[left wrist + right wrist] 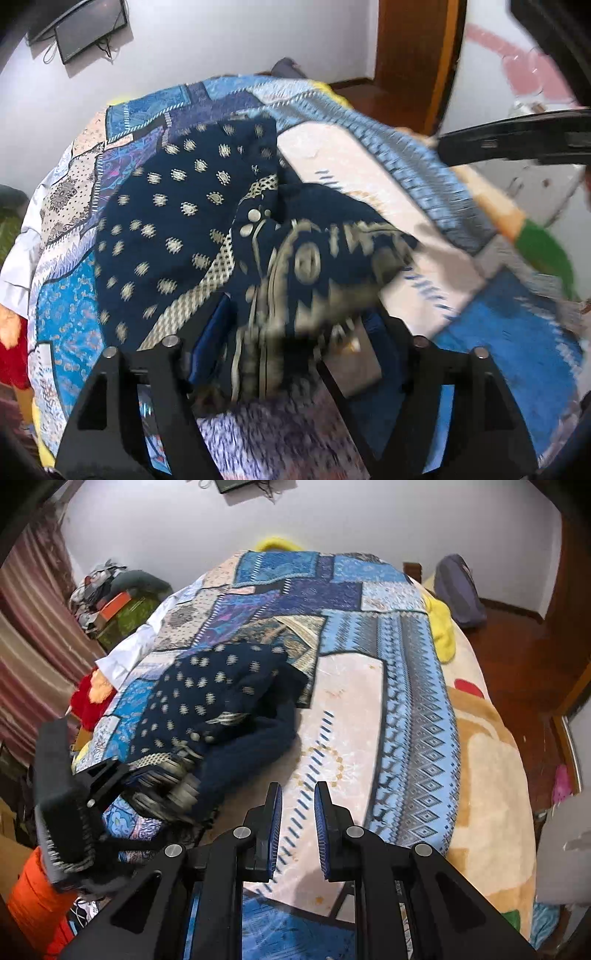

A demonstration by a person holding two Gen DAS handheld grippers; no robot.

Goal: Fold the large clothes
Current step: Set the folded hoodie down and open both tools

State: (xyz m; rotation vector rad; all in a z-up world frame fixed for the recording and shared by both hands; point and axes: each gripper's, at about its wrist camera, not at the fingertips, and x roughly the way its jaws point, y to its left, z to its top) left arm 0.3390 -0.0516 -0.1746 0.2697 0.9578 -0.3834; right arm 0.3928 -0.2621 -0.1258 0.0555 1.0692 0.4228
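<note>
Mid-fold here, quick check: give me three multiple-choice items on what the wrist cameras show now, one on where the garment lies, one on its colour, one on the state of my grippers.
1. Where does the navy garment lie?
A. on the floor
B. on the patchwork bedspread
C. on a chair

2. What colour is the garment's print?
A. red
B. green
C. cream

3. What is the right gripper doing?
A. open, holding nothing
B. clamped on the garment
C. gripping a pillow

Answers:
1 B, the bedspread shows all around the garment.
2 C, pale cream motifs dot the dark blue cloth.
3 A, bare bedspread shows between its fingers; the left gripper is the one with cloth bunched between its fingers.
</note>
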